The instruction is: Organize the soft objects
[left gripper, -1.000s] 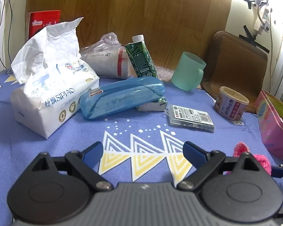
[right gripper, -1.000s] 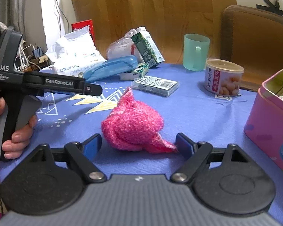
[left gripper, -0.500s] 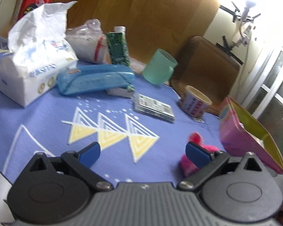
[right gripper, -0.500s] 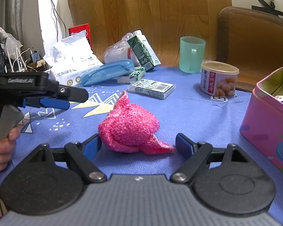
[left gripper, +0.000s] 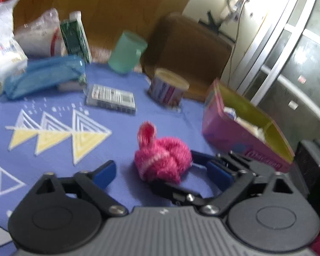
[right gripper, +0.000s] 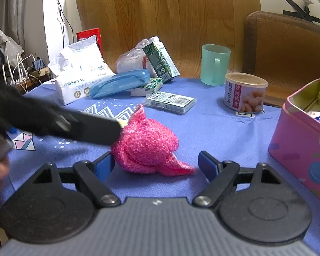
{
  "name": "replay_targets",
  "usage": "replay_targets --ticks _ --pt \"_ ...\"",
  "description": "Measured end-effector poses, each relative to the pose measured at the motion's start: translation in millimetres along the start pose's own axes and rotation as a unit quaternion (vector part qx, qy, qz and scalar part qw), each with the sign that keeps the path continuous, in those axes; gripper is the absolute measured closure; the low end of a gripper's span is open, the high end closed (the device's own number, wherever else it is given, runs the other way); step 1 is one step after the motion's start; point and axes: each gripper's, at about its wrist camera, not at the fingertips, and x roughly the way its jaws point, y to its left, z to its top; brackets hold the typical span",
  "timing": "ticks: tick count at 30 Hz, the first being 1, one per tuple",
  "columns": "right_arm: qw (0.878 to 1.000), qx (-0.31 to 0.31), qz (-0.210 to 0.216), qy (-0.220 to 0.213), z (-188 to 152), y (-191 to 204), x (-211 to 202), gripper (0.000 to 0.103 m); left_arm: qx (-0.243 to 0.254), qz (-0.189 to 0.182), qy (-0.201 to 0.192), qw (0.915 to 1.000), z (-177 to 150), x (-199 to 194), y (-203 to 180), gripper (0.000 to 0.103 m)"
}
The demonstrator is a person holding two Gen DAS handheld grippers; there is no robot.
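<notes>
Both grippers (left gripper: 163, 173) (right gripper: 154, 166) bracketing pink cloth (right gripper: 146, 147) | jaws closing, not gripping | pinching from both sides, binning in tin (right gripper: 303, 140)

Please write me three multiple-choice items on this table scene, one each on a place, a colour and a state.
1. Where does the pink knitted bundle lie?
A. inside the pink tin
B. on the blue tablecloth, between the right hand-held gripper's fingers
C. on top of the tissue pack

2. What colour is the mug?
A. pale green
B. red
C. black

3. In what state is the pink tin?
A. lidded
B. tipped on its side
C. open at the top

Answers: 1 B, the bundle sits on the tablecloth in front of the right hand-held gripper; 2 A, the mug is mint green; 3 C, its yellow inside shows.
</notes>
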Motion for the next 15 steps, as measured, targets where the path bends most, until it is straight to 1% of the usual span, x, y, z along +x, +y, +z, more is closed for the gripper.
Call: replay_targets --ticks 1,2,3,4,6,8,11,15 --pt "1.0 -0.001 0.003 0.003 0 0 1 0.033 -0.004 0.0 0.013 0.9999 -1 7 1 0.034" --pt "1.0 -0.003 0.01 0.007 0 0 2 0.039 -0.006 -0.002 0.015 0.9999 -3 10 0 0.036" --pt "1.0 -0.007 0.011 0.007 0 2 2 0.049 -0.004 -0.003 0.012 0.9999 -3 10 -2 0.045" --pt "1.0 -0.013 0.011 0.002 0 4 1 0.057 -0.006 -0.012 0.017 0.9998 -3 10 -3 0.046" --pt "1.0 -0.02 0.003 -0.009 -1 7 -4 0.06 0.004 -0.01 0.011 0.9999 2 8 -12 0.048" --pt "0.999 -0.014 -0.005 -0.031 -2 5 -12 0.06 0.019 -0.01 0.004 0.9998 7 5 -22 0.049" --pt "0.998 -0.001 -0.022 -0.056 -3 -5 -24 0.062 0.047 -0.023 -0.002 0.9986 19 5 -43 0.05" --pt "0.993 0.012 -0.063 -0.1 3 -24 -49 0.062 0.099 -0.042 -0.014 0.9941 37 16 -85 0.05"
